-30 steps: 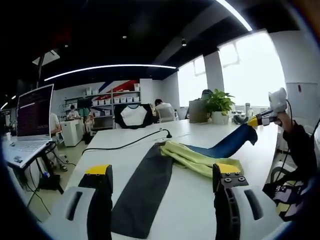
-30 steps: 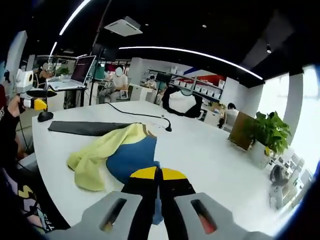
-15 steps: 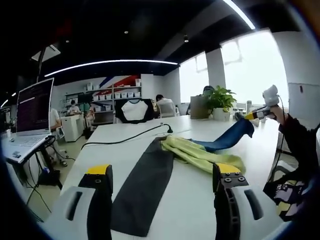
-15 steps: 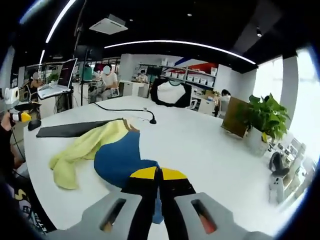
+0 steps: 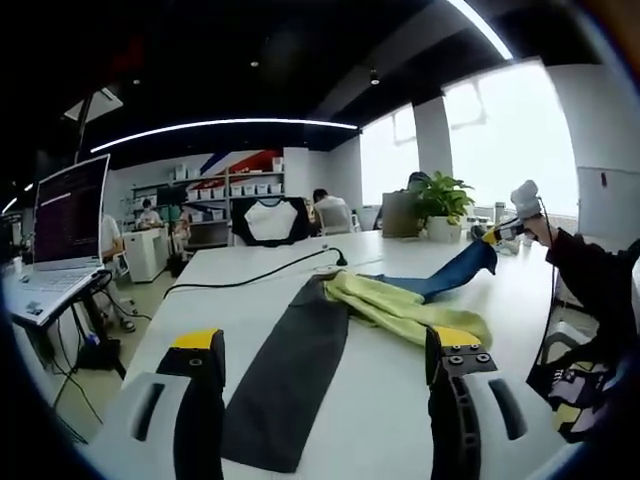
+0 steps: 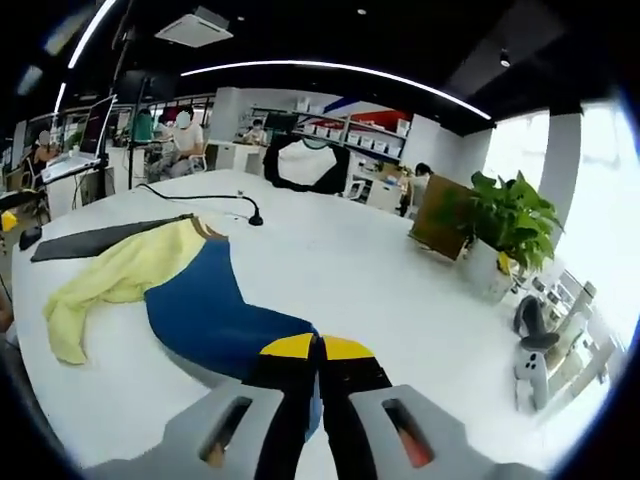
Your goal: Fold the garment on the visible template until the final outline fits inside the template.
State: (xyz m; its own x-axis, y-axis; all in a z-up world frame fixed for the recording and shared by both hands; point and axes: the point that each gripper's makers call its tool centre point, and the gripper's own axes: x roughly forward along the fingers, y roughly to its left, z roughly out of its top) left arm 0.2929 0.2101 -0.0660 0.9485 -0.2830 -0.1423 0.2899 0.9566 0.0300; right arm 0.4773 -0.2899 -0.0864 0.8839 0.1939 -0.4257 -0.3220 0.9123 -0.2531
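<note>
Gripping the garment (image 6: 210, 315), right claw (image 6: 318, 350) stretches it above the table (image 6: 350, 270).

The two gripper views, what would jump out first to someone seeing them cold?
The blue and yellow garment sprawls across the white table, its blue end pinched in the shut right gripper and pulled out long. Beside it lies the dark template, a long strip running between the open jaws of the left gripper. A potted plant stands at the table's far edge.

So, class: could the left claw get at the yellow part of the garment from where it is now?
Probably yes. The left claw is open, and the yellow part lies just ahead on the table, with nothing between them.
</note>
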